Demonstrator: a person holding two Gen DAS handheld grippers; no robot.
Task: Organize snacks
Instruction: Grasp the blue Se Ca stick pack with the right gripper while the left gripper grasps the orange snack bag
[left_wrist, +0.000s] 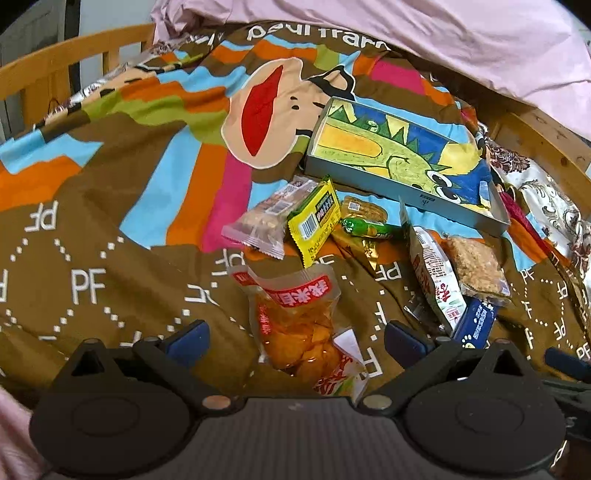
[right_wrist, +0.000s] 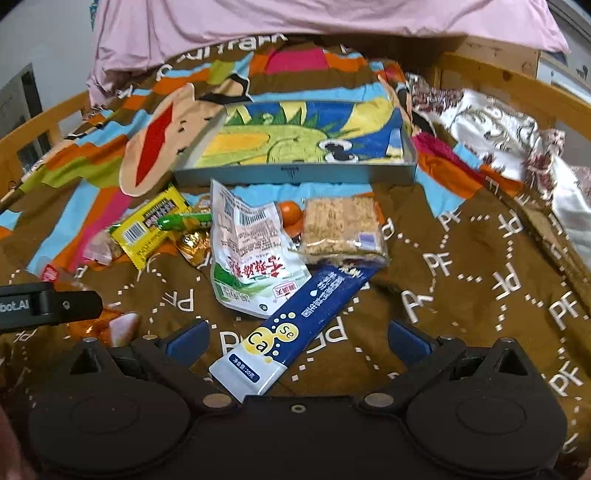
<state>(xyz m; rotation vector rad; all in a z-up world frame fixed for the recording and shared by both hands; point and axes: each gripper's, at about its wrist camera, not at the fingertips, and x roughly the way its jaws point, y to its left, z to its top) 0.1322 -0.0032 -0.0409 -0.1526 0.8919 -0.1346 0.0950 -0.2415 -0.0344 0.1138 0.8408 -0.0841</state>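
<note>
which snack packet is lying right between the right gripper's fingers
The blue sachet, marked Ca and Se; its white end lies between the open right gripper. The other packets lie farther off.

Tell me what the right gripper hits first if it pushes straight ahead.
Likely the blue Ca stick packet, lying between the open right gripper's fingers; beyond it the white pouch. Height above the bedspread is unclear.

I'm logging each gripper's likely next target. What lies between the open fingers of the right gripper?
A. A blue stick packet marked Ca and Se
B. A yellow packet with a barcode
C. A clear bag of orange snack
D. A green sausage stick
A: in the right wrist view the blue stick packet lies between the open fingers of the right gripper, its white end nearest the camera.
</note>
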